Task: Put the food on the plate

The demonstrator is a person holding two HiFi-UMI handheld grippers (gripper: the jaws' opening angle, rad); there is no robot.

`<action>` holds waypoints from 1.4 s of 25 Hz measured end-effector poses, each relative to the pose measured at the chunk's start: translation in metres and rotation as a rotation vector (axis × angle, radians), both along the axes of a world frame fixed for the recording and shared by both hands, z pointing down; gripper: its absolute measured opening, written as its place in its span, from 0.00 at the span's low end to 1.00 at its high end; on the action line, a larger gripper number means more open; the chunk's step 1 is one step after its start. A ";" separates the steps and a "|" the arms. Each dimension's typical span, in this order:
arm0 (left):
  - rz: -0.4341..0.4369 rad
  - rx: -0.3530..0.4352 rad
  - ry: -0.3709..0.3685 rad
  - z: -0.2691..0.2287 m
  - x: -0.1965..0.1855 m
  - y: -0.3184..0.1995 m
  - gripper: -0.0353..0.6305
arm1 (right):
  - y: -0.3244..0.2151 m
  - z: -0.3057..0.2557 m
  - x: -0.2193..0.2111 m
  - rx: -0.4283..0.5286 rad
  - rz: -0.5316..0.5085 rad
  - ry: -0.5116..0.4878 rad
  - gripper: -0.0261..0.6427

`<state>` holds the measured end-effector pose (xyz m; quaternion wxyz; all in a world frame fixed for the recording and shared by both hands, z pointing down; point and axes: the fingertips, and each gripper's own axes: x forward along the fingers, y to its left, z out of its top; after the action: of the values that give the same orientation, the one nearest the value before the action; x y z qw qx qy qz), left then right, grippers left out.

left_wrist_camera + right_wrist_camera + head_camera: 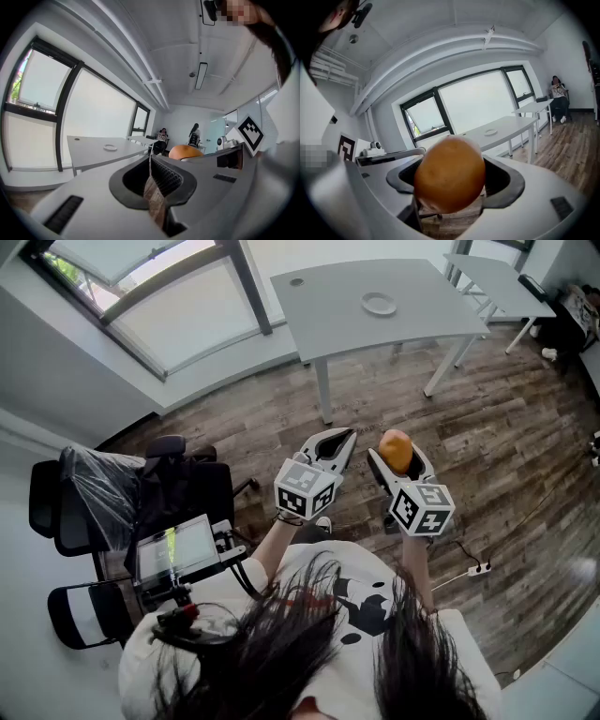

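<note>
In the head view both forearms reach out from the body, the left forearm (270,542) toward 1 o'clock and the right forearm (418,570) toward 12 o'clock, each gripper tipped slightly below level. The left gripper (343,440) points toward 1 o'clock with its jaws pressed together on nothing, its marker cube (305,488) nearest the wrist. At its 3 o'clock, close beside it, the right gripper (395,450) points toward 11 o'clock, its jaws standing wide and clamped on a round orange food (450,174).
</note>
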<state>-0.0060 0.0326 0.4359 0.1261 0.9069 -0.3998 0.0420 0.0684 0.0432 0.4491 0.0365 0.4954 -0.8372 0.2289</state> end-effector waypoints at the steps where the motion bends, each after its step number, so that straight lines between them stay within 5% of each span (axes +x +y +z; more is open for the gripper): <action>1: 0.000 0.000 -0.001 0.000 0.001 0.000 0.07 | -0.001 0.000 0.002 0.001 0.000 0.000 0.60; 35: 0.071 -0.070 0.044 0.034 -0.042 -0.042 0.07 | -0.036 0.020 -0.028 -0.044 0.126 -0.013 0.60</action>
<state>-0.0485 -0.0090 0.4701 0.1649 0.9163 -0.3627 0.0404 0.0399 0.0070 0.4695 0.0275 0.5445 -0.7995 0.2522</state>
